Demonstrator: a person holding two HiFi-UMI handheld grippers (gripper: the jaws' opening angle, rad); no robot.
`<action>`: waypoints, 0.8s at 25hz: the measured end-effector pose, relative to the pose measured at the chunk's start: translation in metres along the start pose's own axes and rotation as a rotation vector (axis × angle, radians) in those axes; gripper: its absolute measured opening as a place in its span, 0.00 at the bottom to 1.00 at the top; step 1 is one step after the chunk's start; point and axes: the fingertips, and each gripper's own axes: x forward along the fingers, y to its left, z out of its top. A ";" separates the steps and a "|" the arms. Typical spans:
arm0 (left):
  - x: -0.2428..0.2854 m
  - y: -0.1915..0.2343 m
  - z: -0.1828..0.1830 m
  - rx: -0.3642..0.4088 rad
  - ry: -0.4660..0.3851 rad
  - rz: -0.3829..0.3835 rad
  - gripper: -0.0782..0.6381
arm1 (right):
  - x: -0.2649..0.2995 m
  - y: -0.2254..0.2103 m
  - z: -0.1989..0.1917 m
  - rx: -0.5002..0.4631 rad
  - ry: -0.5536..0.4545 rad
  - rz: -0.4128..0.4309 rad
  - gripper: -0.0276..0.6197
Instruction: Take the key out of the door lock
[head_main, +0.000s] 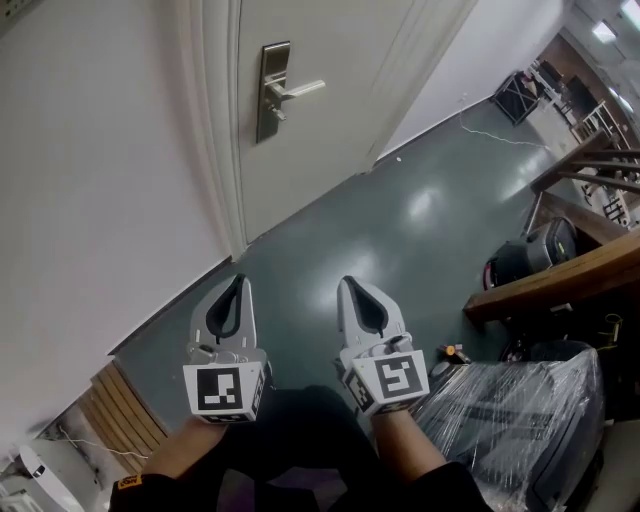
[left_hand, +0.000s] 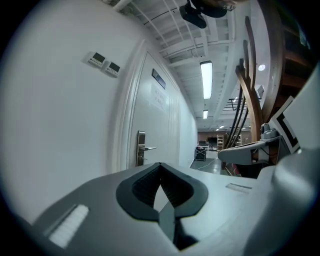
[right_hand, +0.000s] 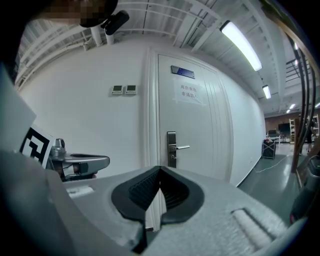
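A white door (head_main: 330, 110) stands closed a few steps ahead. It carries a steel lock plate (head_main: 272, 90) with a lever handle (head_main: 303, 91) pointing right. A small metal piece (head_main: 272, 113) sticks out just under the lever; it is too small to tell whether it is the key. The plate (right_hand: 171, 149) also shows in the right gripper view and, further off, the plate (left_hand: 141, 148) in the left gripper view. My left gripper (head_main: 238, 282) and right gripper (head_main: 349, 284) hang side by side, low over the floor and well short of the door. Both are shut and hold nothing.
A wooden beam (head_main: 560, 285) and stair rails stand at the right, with a black machine (head_main: 530, 255) behind them. A plastic-wrapped load (head_main: 520, 420) sits at the near right. Wooden slats (head_main: 120, 410) lean at the lower left wall. The green floor (head_main: 400, 230) runs on down the corridor.
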 end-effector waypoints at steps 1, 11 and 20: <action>0.006 0.006 0.002 0.006 -0.001 0.004 0.13 | 0.009 0.000 0.001 0.003 -0.003 0.004 0.03; 0.069 0.037 -0.009 0.024 0.034 0.067 0.13 | 0.089 -0.029 0.005 0.027 -0.013 0.060 0.03; 0.173 0.063 0.002 0.049 0.030 0.210 0.13 | 0.212 -0.080 0.007 0.040 0.016 0.223 0.03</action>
